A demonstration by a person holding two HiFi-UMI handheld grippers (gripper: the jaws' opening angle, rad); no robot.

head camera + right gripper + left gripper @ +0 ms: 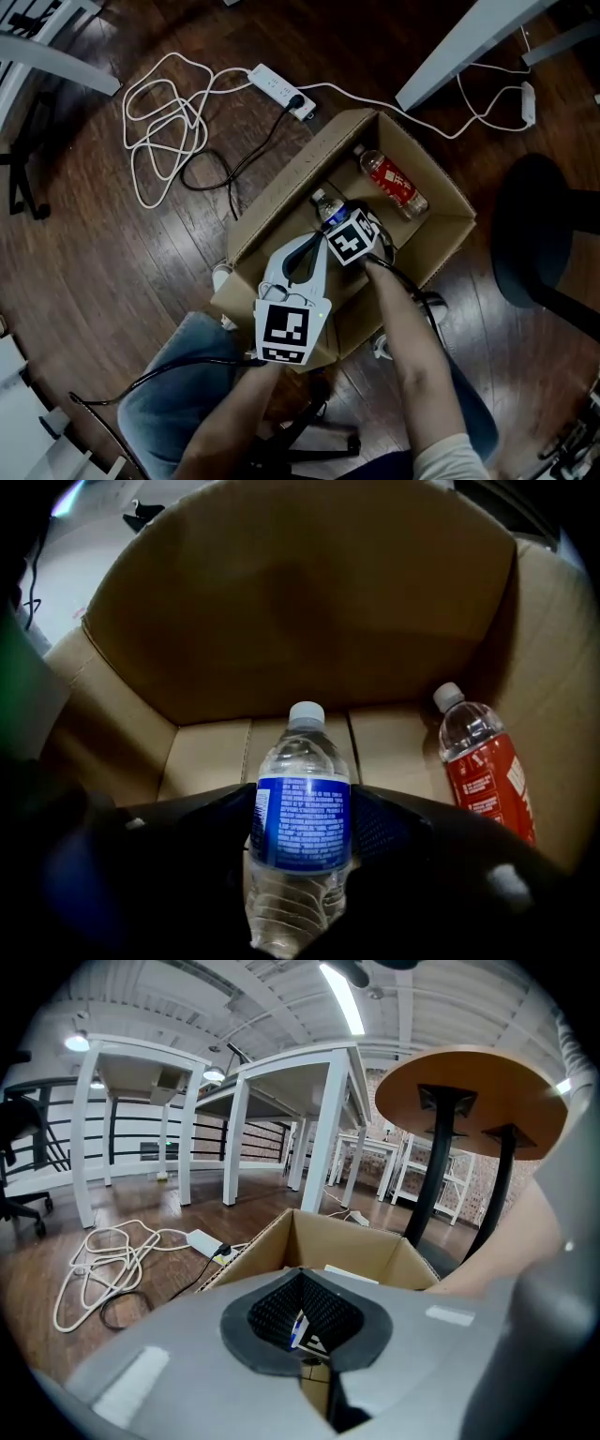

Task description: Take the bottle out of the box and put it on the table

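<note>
1. Two bottles lie on their sides on the floor of the open cardboard box (281, 199), well apart from each other. The box stands on the wood floor (112, 253).
2. Blue-label bottle (302, 829): clear, white cap, near the middle of the box with its cap towards the far wall.
3. Red-label bottle (394, 183): against the right-hand wall in the right gripper view. No gripper is near it.
4. Right gripper (302, 799): pointing steeply down into the box, jaws apart, one on each side of the blue label. The pads sit just beside the bottle and don't look to be squeezing it, so no grip.
5. Left gripper (305, 1316): held over the near edge of the box, aimed across it. Its jaws are together at the tips with nothing between them.
6. Head view: the right forearm (412, 347) reaches in over the near wall of the box.
7. Outside the box, a white power strip (279, 89) and a loose loop of white cable (159, 131) lie on the floor just beyond it.
</note>
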